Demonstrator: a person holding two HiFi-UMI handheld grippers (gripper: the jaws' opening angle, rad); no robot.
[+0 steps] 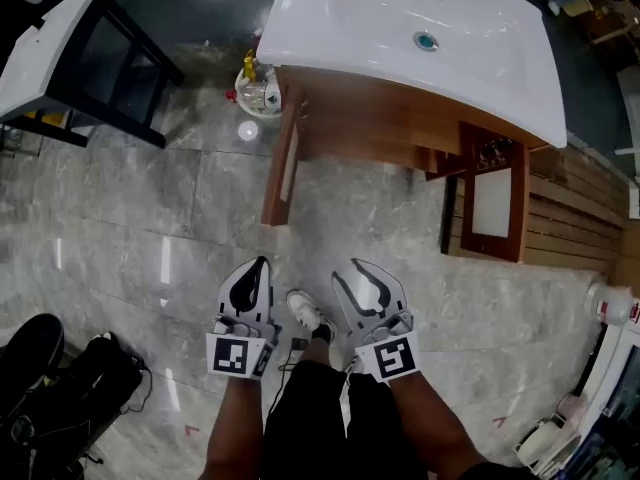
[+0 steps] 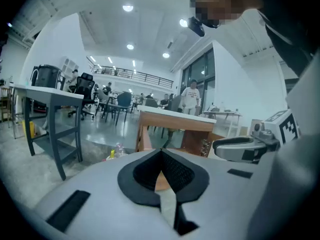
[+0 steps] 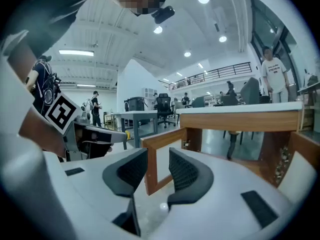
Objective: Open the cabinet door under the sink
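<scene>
The sink [image 1: 400, 28] is a smooth, glossy white rectangular slab with a shallow basin and a round metal drain [image 1: 427, 40]. It caps a cabinet [image 1: 370, 118] of warm, reddish-brown wood that stands on a floor [image 1: 150, 228] of polished grey marble-look tiles.

Both doors under the sink already stand swung out. The left door [image 1: 283, 163] hangs edge-on from the cabinet's front left corner. The right door [image 1: 493, 200] hangs from the front right corner and shows a wooden frame around a pale flat panel, with metal hinges on its inner edge.

The left gripper [image 1: 262, 262] and right gripper [image 1: 356, 264] are held side by side over the floor, well short of the cabinet front, with neither touching a door. Both have white plastic shells and black ribbed pads. The left gripper's jaws are pressed together at the tips, with nothing between them. The right gripper's [image 3: 157, 156] jaws are spread with a clear gap. Only the far-off left door frame shows through that gap, and nothing is pinched.

A limp black bag [image 1: 70, 388] lies on the floor at the lower left.
</scene>
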